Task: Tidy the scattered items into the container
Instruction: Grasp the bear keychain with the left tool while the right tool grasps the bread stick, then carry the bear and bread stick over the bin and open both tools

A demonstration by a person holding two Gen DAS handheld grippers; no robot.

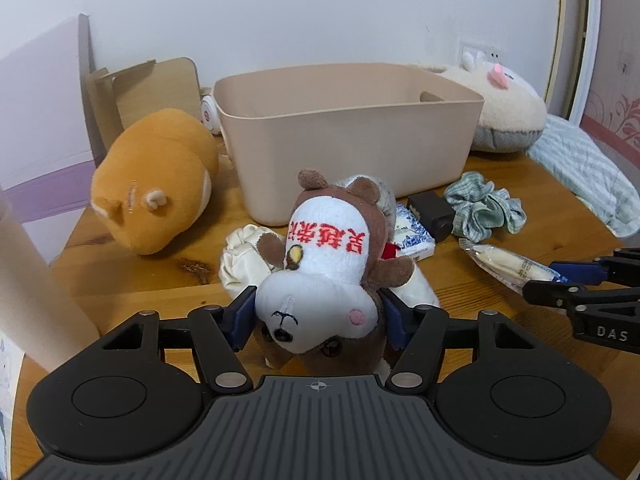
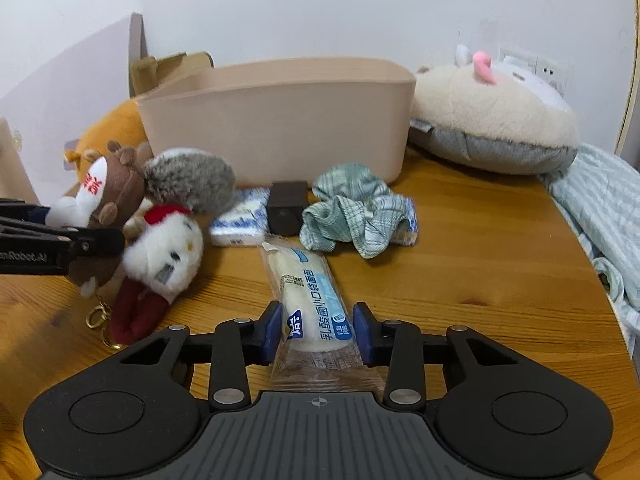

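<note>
- Sitting nearest the left wrist lens: the left gripper [image 1: 320, 316], fingers clenched on the brown-and-white plush toy [image 1: 328, 272] — blue pads sinking into its stuffed head at both sides.
- Judging that plush as light, soft and squashy; gripping across the fat part of the head looking sound, a loose limb likely sagging.
- Sitting nearest the right wrist lens: the right gripper [image 2: 318, 332], fingers closed on the wrapped bread stick [image 2: 308, 292], pads pressing the clear film at its near end.
- Handling guess for the bread stick: light, soft inside, film slick and crinkly — a hard squeeze likely crushing it, a grip on the body rather than the flat sealed edge looking safer.
- Standing at the far middle of the wooden table [image 2: 480, 264]: the beige plastic container [image 2: 280, 120], smooth, stiff-walled, open-topped, nothing showing inside from here.
- Lying scattered just near the container's front wall: a crumpled striped green cloth [image 2: 352, 216], limp and foldable; a small dark box [image 2: 286, 206], hard-edged; a blue-and-white packet [image 2: 240, 220], flat and slightly glossy.
- Lying left of these: a fluffy white plush with a red cap [image 2: 164, 252] and a brass keyring, plus a grey furry plush [image 2: 188, 180] — both light and compressible.
- Resting far left: a big orange plush [image 1: 156, 176], bulky, probably too wide for one pinch.
- Resting far right beside the container: a large cream plush [image 2: 492, 120], woolly, on a grey base.
</note>
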